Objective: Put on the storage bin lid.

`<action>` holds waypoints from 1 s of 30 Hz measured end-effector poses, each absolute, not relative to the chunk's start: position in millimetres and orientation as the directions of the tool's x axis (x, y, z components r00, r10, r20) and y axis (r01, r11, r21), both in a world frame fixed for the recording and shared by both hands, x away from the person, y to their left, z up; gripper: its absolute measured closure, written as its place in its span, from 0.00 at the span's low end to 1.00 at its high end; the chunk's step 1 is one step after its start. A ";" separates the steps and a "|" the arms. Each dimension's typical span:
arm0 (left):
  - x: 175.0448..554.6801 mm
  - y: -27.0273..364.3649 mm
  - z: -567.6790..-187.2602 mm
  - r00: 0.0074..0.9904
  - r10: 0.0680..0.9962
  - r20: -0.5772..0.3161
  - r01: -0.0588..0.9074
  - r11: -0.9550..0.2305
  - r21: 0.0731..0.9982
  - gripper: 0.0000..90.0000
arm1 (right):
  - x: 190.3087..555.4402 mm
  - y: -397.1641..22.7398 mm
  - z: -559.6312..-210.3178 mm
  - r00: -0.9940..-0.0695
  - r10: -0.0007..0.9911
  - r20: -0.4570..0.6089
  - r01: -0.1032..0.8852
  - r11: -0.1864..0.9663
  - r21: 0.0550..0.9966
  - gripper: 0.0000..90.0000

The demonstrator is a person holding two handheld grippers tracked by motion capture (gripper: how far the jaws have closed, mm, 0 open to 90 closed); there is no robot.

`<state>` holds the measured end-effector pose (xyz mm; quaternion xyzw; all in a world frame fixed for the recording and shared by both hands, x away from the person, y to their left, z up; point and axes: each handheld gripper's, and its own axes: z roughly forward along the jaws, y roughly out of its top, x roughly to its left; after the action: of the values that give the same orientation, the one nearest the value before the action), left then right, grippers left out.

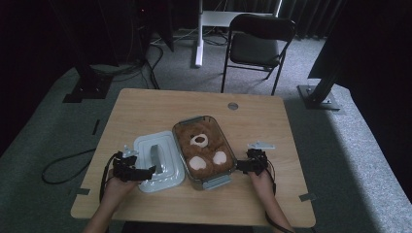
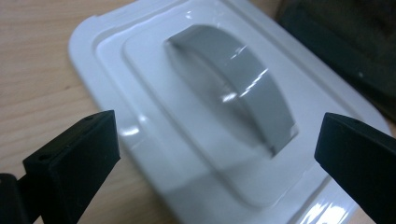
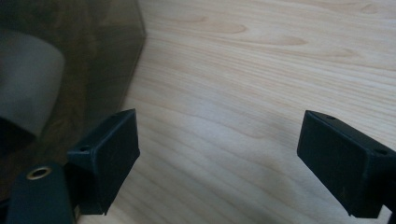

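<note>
With the bear (image 1: 201, 148) boxed (image 1: 217, 181), the left claw (image 1: 145, 172) gaped over the lid (image 2: 154, 107), its handle (image 2: 243, 98) next to grip; the right claw (image 1: 241, 166) waited open on the surface (image 3: 261, 70).

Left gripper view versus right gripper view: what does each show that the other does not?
Left gripper view: the white plastic lid with its grey arched handle, lying flat between the open left gripper.

Right gripper view: the smoky clear container wall beside the open right gripper, over bare wood.

Both: the light wooden table, with nothing gripped.
</note>
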<state>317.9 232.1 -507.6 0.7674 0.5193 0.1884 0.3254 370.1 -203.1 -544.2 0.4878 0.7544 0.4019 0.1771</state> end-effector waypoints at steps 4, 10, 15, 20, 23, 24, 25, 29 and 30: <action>328.1 218.4 -510.1 0.398 0.916 -0.059 0.686 -0.254 0.682 0.01 | 368.1 -201.0 -542.7 -0.470 0.873 0.127 0.587 0.202 0.784 0.13; 342.4 208.6 -517.2 0.403 0.912 -0.074 0.697 -0.253 0.671 0.07 | 365.2 -197.6 -540.4 -0.481 0.867 0.132 0.577 0.200 0.792 0.13; 346.6 205.3 -518.9 0.418 0.905 -0.077 0.684 -0.258 0.682 0.27 | 363.5 -194.3 -540.9 -0.496 0.857 0.141 0.574 0.201 0.794 0.14; 348.7 212.8 -521.9 0.416 0.902 -0.116 0.687 -0.228 0.690 0.51 | 362.4 -195.2 -542.3 -0.505 0.847 0.168 0.577 0.186 0.795 0.14; 348.8 218.4 -520.9 0.399 0.907 -0.130 0.686 -0.202 0.699 0.60 | 361.3 -193.6 -543.2 -0.525 0.830 0.189 0.579 0.185 0.794 0.14; 348.6 220.8 -520.0 0.394 0.909 -0.136 0.684 -0.191 0.704 0.62 | 360.8 -192.8 -543.3 -0.535 0.824 0.188 0.573 0.190 0.797 0.14; 348.0 223.5 -518.7 0.384 0.912 -0.146 0.681 -0.173 0.711 0.65 | 360.5 -191.7 -543.4 -0.542 0.819 0.187 0.570 0.194 0.798 0.14; 343.4 232.6 -509.8 0.369 0.918 -0.149 0.650 -0.140 0.747 0.74 | 358.0 -187.9 -542.5 -0.557 0.813 0.171 0.554 0.210 0.806 0.14; 342.2 235.0 -506.8 0.370 0.917 -0.147 0.643 -0.139 0.753 0.75 | 357.5 -187.3 -542.3 -0.559 0.812 0.170 0.551 0.210 0.807 0.14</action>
<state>342.2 235.0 -506.8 0.7331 0.5322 0.1785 0.3840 357.5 -187.3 -542.3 0.4460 0.7638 0.4427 0.1470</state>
